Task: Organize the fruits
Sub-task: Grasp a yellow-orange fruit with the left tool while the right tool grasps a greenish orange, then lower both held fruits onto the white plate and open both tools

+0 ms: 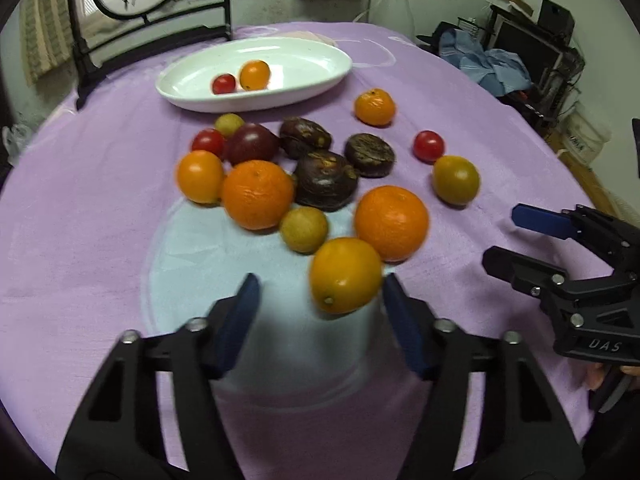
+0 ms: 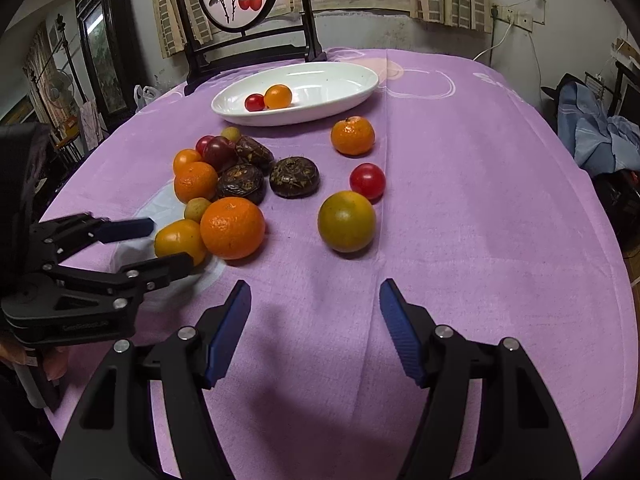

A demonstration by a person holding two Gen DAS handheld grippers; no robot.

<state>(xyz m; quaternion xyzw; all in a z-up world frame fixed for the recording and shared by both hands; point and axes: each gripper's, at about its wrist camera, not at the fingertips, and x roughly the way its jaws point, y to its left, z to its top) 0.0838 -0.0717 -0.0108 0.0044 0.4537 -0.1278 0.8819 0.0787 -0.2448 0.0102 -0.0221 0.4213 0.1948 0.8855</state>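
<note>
My left hand-held gripper [image 1: 318, 300] stands open around the nearest orange fruit [image 1: 345, 275], near the counter's [image 1: 460, 120] front edge; I'd centre it before squeezing. Right hand-held gripper [image 2: 316, 304] hangs open, empty.

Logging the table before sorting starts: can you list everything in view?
tablecloth: one, purple, over table
dish: one, white, far side
red tomatoes: three; one in dish, two on cloth
smooth orange fruits: three; dish, cluster, between left tongs
mandarins: three, orange, on cloth
dark brown fruits: three, cluster middle
yellow-green fruits: two, small, in cluster
purple tomato: one, in cluster
green-orange fruit: one, right of cluster
left tongs: one, black-blue, open around orange fruit
right tongs: one, black-blue, open, empty
</note>
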